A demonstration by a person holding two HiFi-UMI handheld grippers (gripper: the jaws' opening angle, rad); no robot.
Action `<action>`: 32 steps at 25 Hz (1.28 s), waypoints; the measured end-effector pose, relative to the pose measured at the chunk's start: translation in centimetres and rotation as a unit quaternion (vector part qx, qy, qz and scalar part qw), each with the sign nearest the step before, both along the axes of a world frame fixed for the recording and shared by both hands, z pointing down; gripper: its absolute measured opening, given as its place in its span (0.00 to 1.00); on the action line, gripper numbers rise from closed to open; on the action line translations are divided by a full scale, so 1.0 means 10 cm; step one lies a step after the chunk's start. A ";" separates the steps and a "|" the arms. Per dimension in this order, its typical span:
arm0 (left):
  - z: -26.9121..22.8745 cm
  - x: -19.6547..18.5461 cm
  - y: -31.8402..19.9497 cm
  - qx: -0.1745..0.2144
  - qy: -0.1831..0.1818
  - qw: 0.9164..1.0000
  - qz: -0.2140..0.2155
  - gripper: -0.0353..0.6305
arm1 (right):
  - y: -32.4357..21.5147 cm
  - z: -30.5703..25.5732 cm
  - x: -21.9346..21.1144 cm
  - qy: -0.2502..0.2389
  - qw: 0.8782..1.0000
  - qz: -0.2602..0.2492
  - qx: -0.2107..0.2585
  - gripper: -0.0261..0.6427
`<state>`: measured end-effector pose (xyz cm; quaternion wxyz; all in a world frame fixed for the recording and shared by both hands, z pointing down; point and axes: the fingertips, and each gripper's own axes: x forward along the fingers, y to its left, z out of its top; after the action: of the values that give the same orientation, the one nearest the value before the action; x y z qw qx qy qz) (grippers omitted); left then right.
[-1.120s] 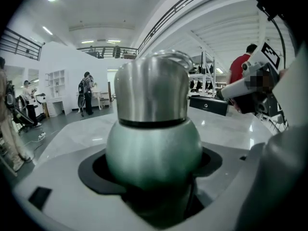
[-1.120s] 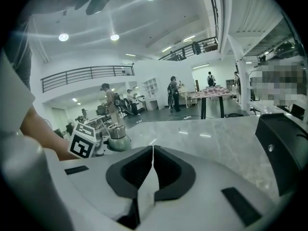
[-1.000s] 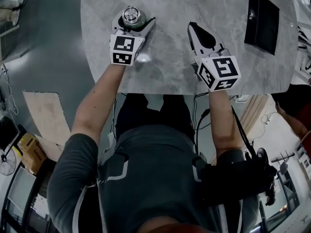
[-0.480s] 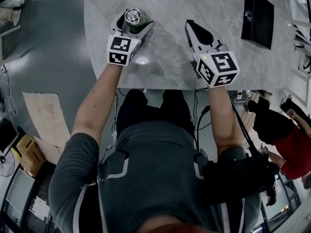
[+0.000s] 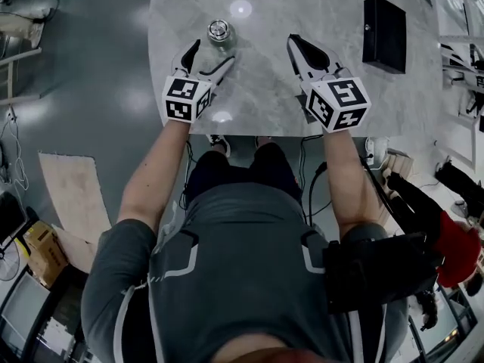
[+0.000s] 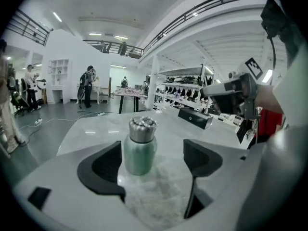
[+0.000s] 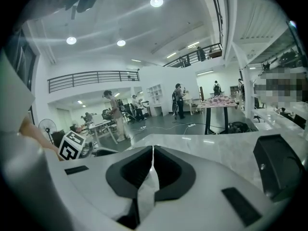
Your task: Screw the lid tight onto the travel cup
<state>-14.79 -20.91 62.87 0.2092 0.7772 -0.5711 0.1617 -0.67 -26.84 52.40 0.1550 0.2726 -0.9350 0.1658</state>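
left gripper (image 5: 212, 54): held open over the near part of the table (image 5: 265, 21), the jaws spread wide and nothing pressed between the pads; it is pointed away from the person, toward the travel cup (image 6: 139, 150).
right gripper (image 7: 153, 149): closed, the jaws brought together tip to tip with nothing caught between them; it is held over the table to the right of the left gripper, well apart from the travel cup.
travel cup: stood upright on the table just beyond the tips of the left gripper and touched by neither jaw; in the left gripper view it is seen through the gap, nearer the left jaw than the right.
lid (image 6: 142, 128): silver, seated on top of the pale green body; how tightly it is screwed down cannot be told.
table: a grey marbled top, on which a bright ceiling light is reflected near the travel cup.
black box (image 5: 384, 33): laid flat toward the far right of the table, well apart from both grippers.
forearms (image 5: 155, 169): bare, and stretched forward from a dark grey shirt in the head view.
background: a large bright hall is shown in both gripper views, with standing people (image 7: 113, 114) far behind the table.
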 end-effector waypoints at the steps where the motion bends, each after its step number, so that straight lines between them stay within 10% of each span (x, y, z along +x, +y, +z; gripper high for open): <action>1: -0.13 0.03 0.05 0.005 0.006 1.000 0.001 0.66 | 0.02 -0.08 0.01 -0.002 1.000 0.000 0.003 0.09; 13: -1.54 -0.16 0.48 0.092 0.039 0.995 -0.004 0.64 | 0.34 -1.06 -0.02 -0.035 0.999 0.000 0.040 0.09; 26: -2.81 -0.22 0.68 0.181 0.058 0.981 -0.039 0.11 | 0.66 -1.90 0.01 -0.055 0.995 -0.007 0.085 0.09; 32: -3.07 -0.36 0.67 0.199 0.047 0.978 -0.052 0.07 | 0.62 -2.14 0.04 -0.055 0.992 0.009 0.109 0.08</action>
<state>-18.35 -14.17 32.12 0.0855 0.7790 -0.6211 -0.0029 -0.29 -20.62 31.00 0.0709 0.2872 -0.9520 0.0789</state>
